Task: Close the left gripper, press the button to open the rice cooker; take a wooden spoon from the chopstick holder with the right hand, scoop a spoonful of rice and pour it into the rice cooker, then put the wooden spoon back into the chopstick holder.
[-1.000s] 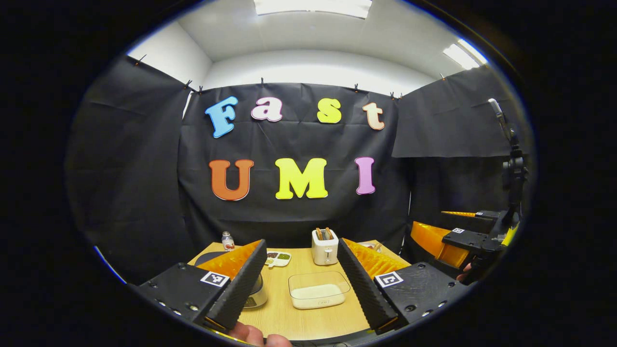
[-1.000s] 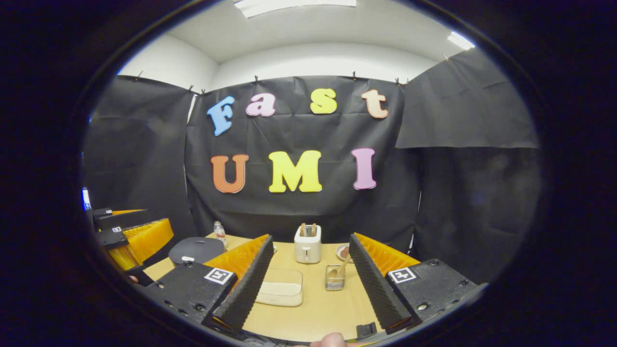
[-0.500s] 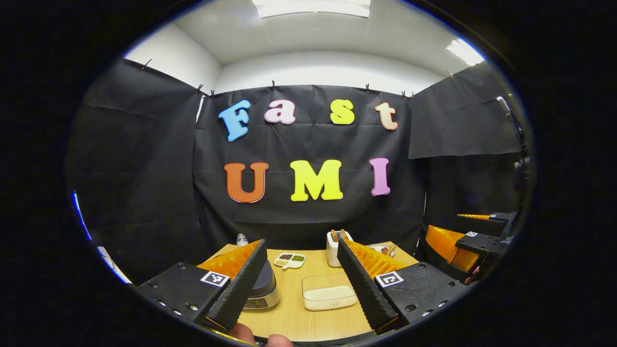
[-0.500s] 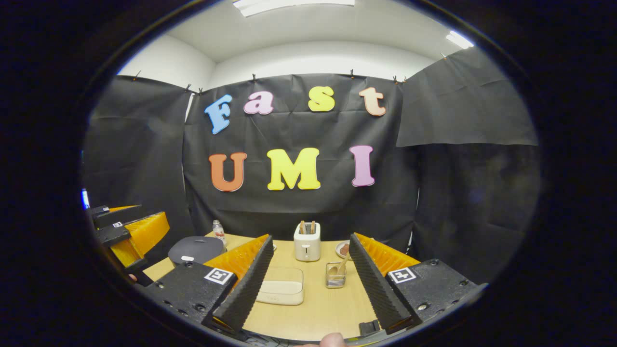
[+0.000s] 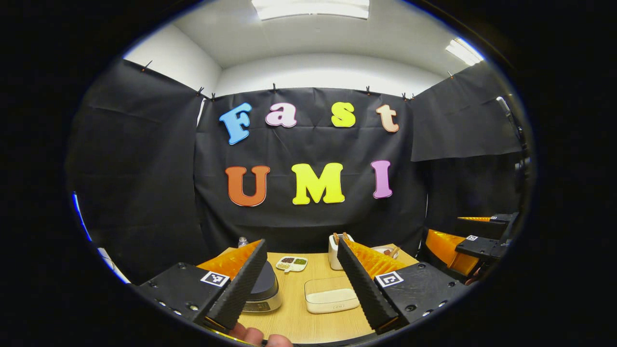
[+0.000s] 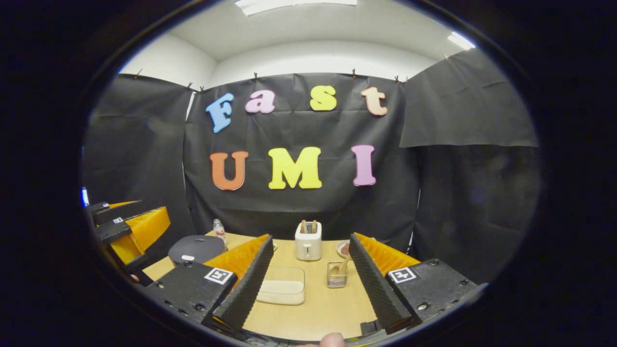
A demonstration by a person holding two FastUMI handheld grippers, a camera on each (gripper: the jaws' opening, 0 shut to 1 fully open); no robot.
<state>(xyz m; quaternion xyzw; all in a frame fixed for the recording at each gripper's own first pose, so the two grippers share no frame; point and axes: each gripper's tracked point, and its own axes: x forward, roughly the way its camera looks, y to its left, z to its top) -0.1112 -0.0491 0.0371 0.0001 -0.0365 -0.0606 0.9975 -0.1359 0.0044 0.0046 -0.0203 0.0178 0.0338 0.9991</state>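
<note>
wooden table [image 6: 313, 308] before the black booth wall. rice cooker [image 6: 196, 248], lid down, at its left; clear rice container [image 6: 282, 292] at centre; white toaster [image 6: 308, 244] behind. chopstick holder [image 6: 337, 274] holds the wooden spoon [image 6: 343, 265]. left gripper [image 5: 299, 282] and right gripper [image 6: 308, 284] hover, jaws spread wide, grasping nothing.

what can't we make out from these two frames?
- Rice cooker button: left gripper view, hidden behind that gripper's own finger.
- Rice cooker front: right gripper view, cut off by that gripper's body.
- Wooden spoon bowl: right gripper view, down inside the chopstick holder, too small.
</note>
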